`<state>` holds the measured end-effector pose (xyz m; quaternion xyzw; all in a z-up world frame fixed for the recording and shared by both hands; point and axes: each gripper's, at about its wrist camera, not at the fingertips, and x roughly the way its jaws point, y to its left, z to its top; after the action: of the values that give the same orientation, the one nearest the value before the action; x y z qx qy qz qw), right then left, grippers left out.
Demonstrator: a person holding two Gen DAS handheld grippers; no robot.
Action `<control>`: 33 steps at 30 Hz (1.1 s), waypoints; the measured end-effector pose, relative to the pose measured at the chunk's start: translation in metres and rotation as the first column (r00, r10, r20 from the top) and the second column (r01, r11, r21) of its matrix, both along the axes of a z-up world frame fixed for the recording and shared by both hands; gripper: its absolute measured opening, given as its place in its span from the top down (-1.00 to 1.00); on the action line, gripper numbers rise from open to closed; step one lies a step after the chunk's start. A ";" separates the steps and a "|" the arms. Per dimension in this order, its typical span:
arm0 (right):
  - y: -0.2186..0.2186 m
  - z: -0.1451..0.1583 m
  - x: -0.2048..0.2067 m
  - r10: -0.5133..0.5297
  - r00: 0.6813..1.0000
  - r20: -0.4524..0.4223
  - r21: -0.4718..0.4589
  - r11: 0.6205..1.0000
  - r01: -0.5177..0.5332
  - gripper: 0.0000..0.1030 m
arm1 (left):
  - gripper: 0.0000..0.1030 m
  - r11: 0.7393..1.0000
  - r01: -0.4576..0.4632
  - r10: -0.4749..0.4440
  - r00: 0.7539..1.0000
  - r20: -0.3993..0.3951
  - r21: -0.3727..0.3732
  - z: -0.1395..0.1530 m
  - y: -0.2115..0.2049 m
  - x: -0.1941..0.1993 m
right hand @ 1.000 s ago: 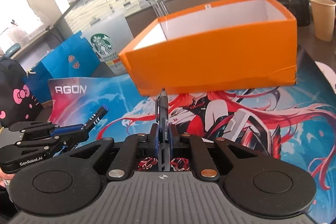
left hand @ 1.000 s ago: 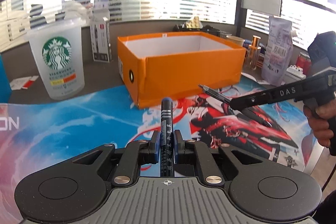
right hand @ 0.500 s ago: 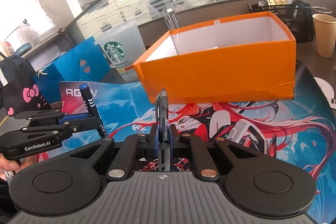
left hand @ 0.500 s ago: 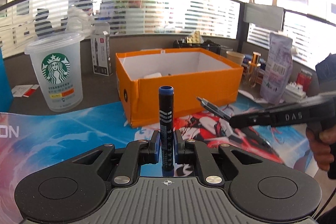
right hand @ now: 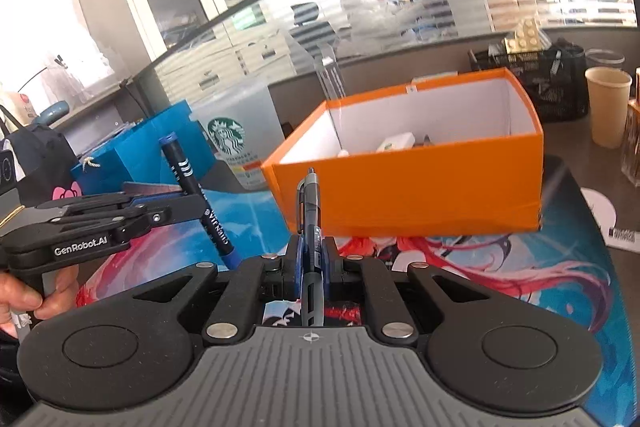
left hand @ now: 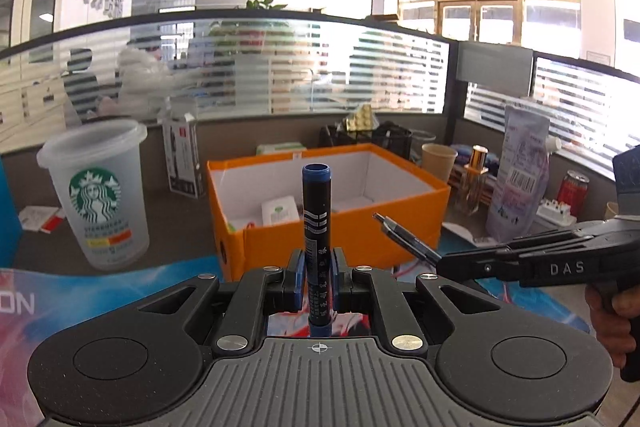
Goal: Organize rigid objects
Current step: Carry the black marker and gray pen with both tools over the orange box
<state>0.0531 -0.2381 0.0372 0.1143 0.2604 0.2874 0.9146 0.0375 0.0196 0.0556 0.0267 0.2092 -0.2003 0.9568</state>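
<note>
My left gripper (left hand: 317, 277) is shut on a dark blue marker (left hand: 317, 223), held upright in front of the open orange box (left hand: 344, 239). It also shows in the right wrist view (right hand: 188, 205), with the marker (right hand: 192, 183) tilted. My right gripper (right hand: 310, 259) is shut on a grey-blue pen (right hand: 309, 223), in the air before the orange box (right hand: 420, 191). In the left wrist view the pen (left hand: 404, 237) points at the box's front wall. A white packet (left hand: 280, 213) lies inside the box.
A Starbucks cup (left hand: 98, 193) stands left of the box, a small carton (left hand: 182, 157) behind it. A paper cup (left hand: 439, 161), a pouch (left hand: 520, 179) and a red can (left hand: 573, 191) stand at the right. A printed mat (right hand: 500, 267) covers the table; a blue bag (right hand: 136, 151) stands at the left.
Both grippers have risen with their pens, so the box's inside now shows. The left marker has gone from leaning forward to upright.
</note>
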 end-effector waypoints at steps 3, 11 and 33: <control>0.000 0.007 -0.001 0.002 1.000 0.021 0.002 1.000 -0.002 0.83 | 0.79 1.000 -0.001 0.001 1.000 0.017 0.004 0.007 -0.005 0.002; -0.001 0.021 0.004 0.001 0.998 0.061 0.010 1.000 -0.002 0.83 | 0.79 1.000 -0.014 0.013 0.998 0.059 0.015 0.023 -0.014 0.010; -0.017 0.060 0.115 -0.134 0.988 0.071 0.004 0.991 0.134 0.83 | 0.79 0.999 -0.048 0.049 0.998 0.044 -0.021 0.053 -0.037 0.118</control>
<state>0.1684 -0.2556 0.0969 0.1211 0.2197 0.2290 0.9405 0.1555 -0.0169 0.1086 0.0166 0.1865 -0.1784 0.9660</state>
